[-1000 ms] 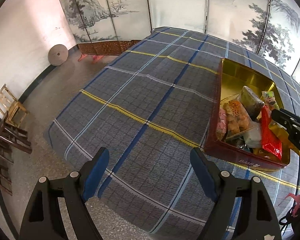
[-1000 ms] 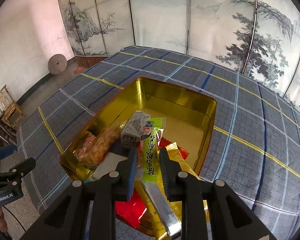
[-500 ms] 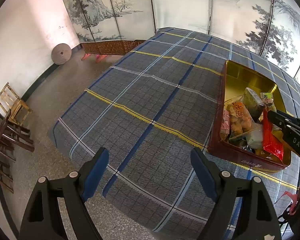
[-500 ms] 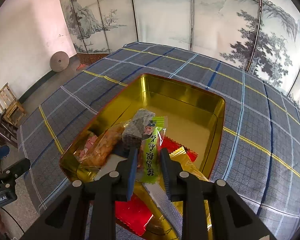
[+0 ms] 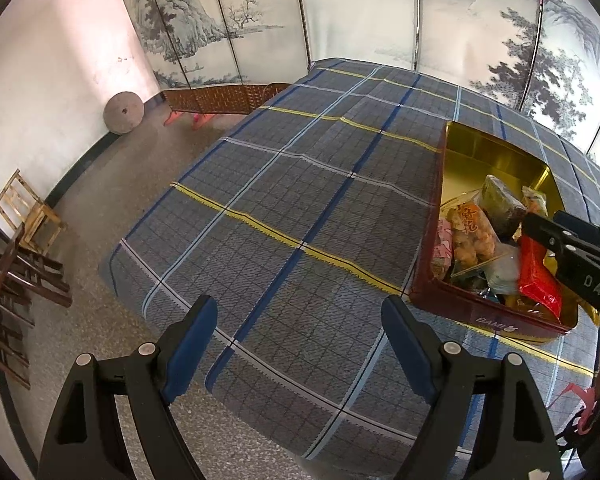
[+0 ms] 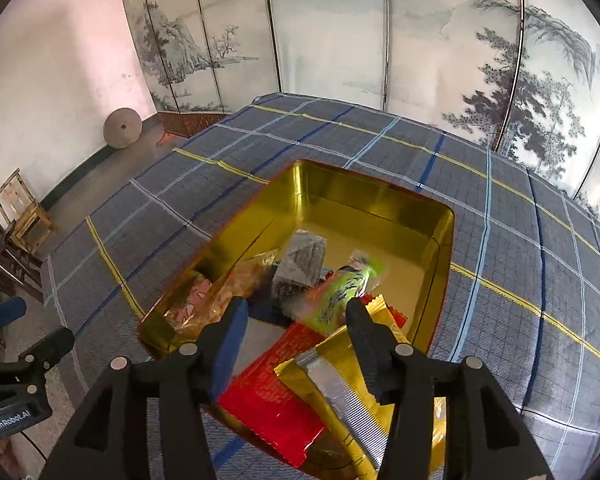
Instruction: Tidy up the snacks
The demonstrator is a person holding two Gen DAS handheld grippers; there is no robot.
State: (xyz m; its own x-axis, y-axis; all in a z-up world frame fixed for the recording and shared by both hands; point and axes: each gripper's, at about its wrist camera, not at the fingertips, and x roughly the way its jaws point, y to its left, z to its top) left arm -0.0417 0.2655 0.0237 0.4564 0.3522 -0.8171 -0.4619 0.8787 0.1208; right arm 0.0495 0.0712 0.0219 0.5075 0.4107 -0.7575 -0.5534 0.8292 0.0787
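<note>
The right gripper (image 6: pixel 294 320) hangs over the near end of the gold-lined rectangular tin with red outer walls (image 6: pixel 380 204), and its jaws have just been opening: the blue pads now stand apart with nothing pressed between them. Just beyond the tips, a green snack packet with dark print (image 6: pixel 342 294) shows blurred and tilted over the other snacks, clear of both pads. Under it lie a shiny red foil packet (image 6: pixel 274 392) and a gold-and-silver foil packet (image 6: pixel 336 384) at the tin's near edge, with a dark grey wrapped block (image 6: pixel 300 264) and a clear bag of orange-brown snacks (image 6: pixel 244 280) further in. The far half of the tin is bare gold metal. The tin sits on the bench, covered in a grey-blue plaid cloth with yellow and blue stripes (image 5: pixel 292 200). Off to the side, the left gripper (image 5: pixel 300 336) hovers above the cloth near the bench's edge, jaws spread wide and holding nothing, well apart from the tin. Behind it all stands a folding screen painted with ink mountains and pines (image 6: pixel 420 40).
</note>
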